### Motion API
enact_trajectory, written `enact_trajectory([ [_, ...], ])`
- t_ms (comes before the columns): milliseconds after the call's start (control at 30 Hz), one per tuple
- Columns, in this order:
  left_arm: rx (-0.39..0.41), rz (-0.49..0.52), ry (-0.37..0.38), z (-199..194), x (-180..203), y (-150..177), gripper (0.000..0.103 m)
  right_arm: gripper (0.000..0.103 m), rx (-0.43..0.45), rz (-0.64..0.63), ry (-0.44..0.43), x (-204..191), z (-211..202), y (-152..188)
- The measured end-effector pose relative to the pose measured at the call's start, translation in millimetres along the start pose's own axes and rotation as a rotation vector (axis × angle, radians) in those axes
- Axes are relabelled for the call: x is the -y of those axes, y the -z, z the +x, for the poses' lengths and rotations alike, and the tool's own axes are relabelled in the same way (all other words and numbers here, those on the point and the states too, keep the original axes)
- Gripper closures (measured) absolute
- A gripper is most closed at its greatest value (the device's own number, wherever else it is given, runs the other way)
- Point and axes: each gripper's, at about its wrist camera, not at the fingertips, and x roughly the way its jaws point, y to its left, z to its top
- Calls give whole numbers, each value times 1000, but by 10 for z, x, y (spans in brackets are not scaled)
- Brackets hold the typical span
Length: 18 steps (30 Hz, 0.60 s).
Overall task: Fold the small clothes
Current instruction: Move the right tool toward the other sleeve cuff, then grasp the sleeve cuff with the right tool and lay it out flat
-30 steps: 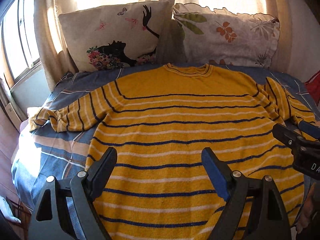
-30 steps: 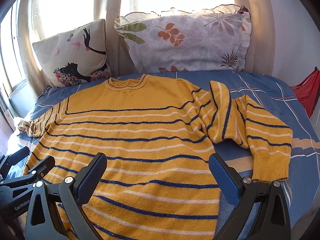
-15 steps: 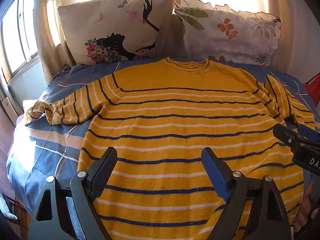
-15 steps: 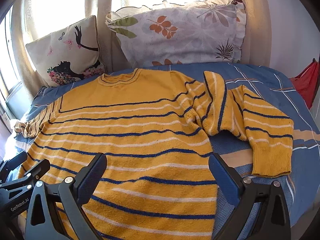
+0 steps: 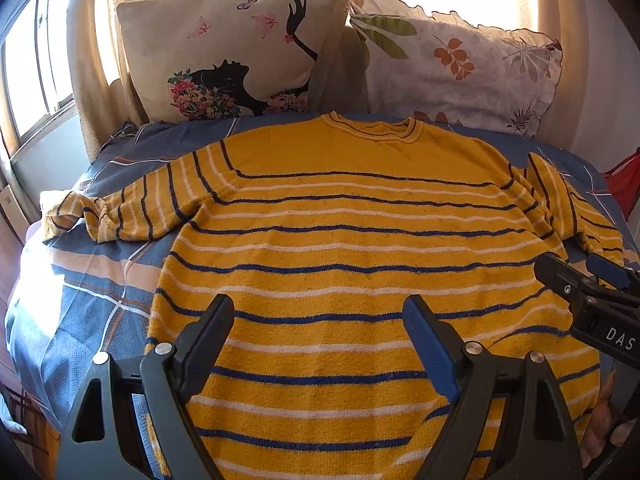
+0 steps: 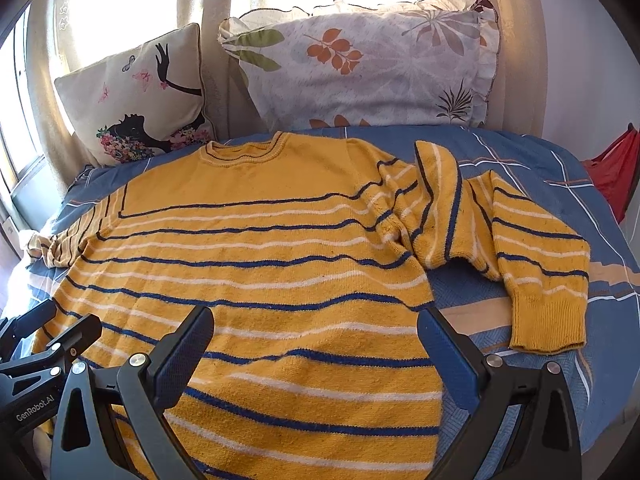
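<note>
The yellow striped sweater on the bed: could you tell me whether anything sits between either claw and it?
Nothing visible does. The sweater lies flat on the bedspread, and the left claw and right claw are both open directly over its lower half.

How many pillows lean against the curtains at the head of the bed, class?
2. A cream pillow printed with a black silhouette and butterflies stands on the left; a leaf-print pillow with a frilled edge stands to its right, behind the sweater's collar. No others show.
</note>
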Motion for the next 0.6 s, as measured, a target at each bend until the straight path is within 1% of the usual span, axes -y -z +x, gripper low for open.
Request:
enact_trajectory([
  [300, 3, -27, 23, -27, -34, -12, 18, 0, -8, -5, -6, -1, 21, 11],
  [367, 7, -27, 29, -43, -56, -12, 18, 1, 4, -12, -9, 68, -32, -8],
  [400, 12, -28, 31, -55, -69, -12, 18, 1, 21, -16, 3, 146, -92, -24],
  [433, 17, -29, 33, -64, -81, -6, 18, 1, 43, -15, 29, 253, -166, -42],
  [500, 21, -37, 44, -60, -100, 0, 18, 1, 76, 0, 119, 548, -302, -72],
  [600, 19, -49, 62, -36, -103, 13, 18, 0, 77, 38, 224, 1044, -402, -107],
])
